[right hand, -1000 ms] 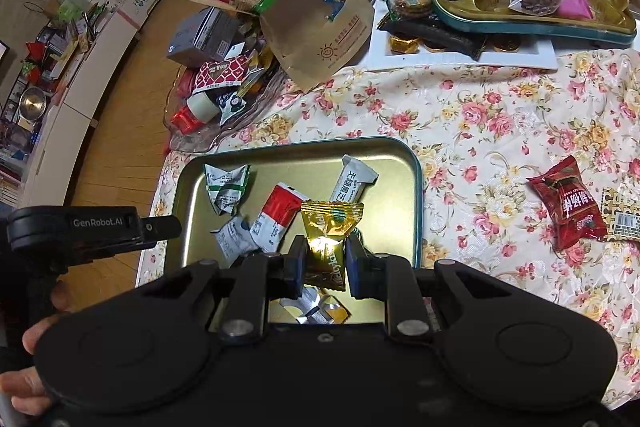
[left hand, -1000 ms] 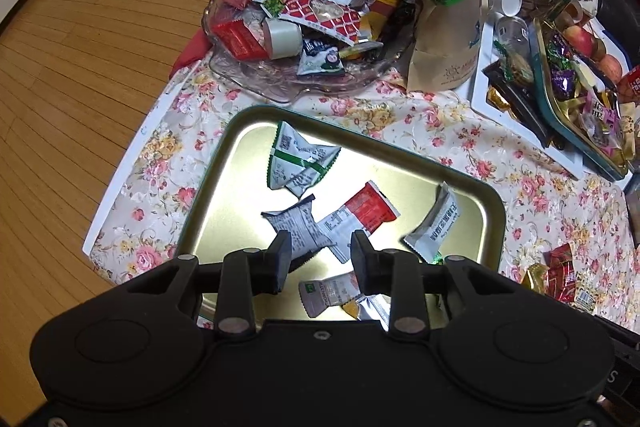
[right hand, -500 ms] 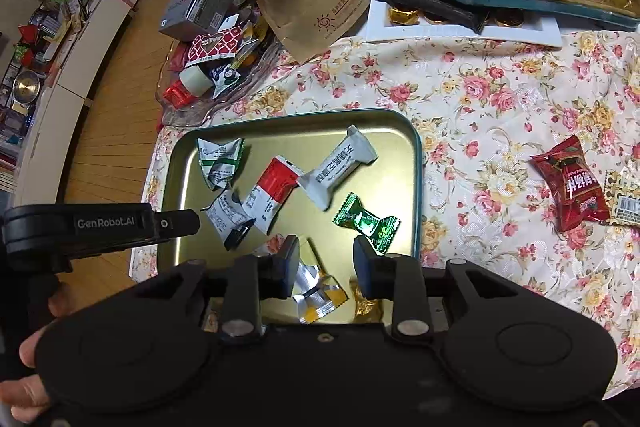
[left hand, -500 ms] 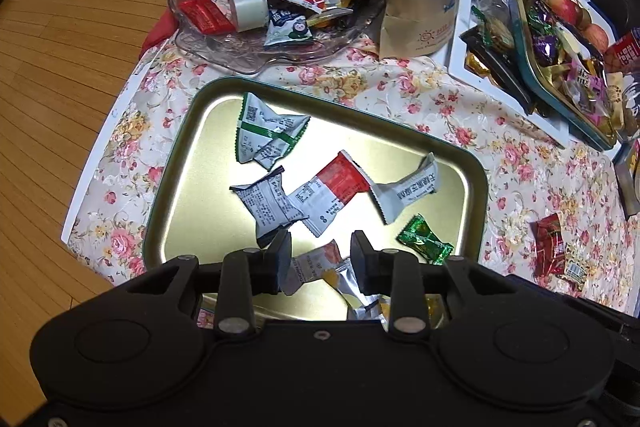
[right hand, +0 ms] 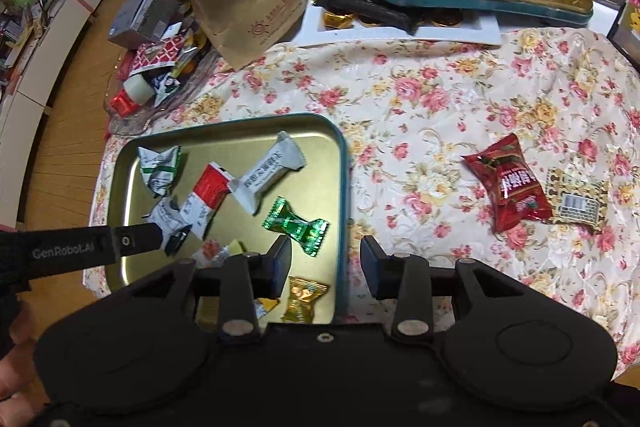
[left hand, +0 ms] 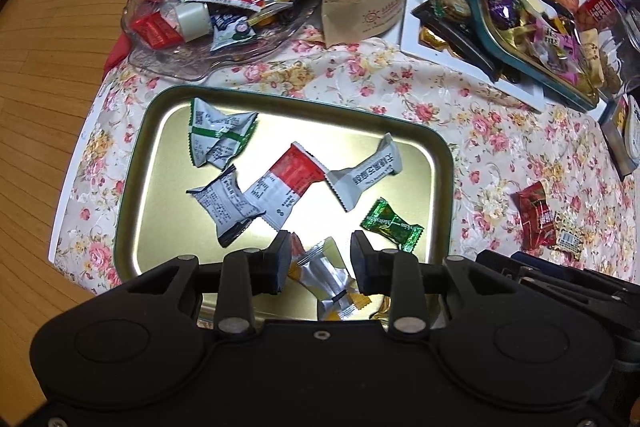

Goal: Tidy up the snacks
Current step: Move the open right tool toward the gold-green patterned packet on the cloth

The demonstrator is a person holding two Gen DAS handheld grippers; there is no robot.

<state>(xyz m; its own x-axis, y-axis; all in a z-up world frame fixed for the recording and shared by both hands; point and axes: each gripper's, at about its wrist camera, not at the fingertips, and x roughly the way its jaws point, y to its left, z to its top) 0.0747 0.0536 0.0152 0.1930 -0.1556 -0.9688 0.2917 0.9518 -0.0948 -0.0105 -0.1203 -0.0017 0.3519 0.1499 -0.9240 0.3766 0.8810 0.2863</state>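
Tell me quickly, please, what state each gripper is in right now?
Left gripper: open, holding nothing, above a silver wrapper in the gold tray.
Right gripper: jaws opening, empty; the gold candy lies in the tray.

Warm indoor light; tray (left hand: 152, 155) glare

A shallow gold metal tray with a dark green rim (left hand: 436, 147) is set on the floral cloth, and loose wrapped snacks are scattered flat inside it: a white-and-green crumpled packet (left hand: 218, 137), a grey printed packet (left hand: 226, 205), a red-and-white sachet (left hand: 288, 183), a white twisted candy bar (left hand: 366, 177), a green foil candy (left hand: 392, 225), a silver-and-yellow wrapper (left hand: 328, 277) and a gold foil candy (right hand: 304, 299). Outside the tray, a red foil snack pack (right hand: 508, 187) lies on the cloth, touching a small beige patterned packet (right hand: 576, 201).
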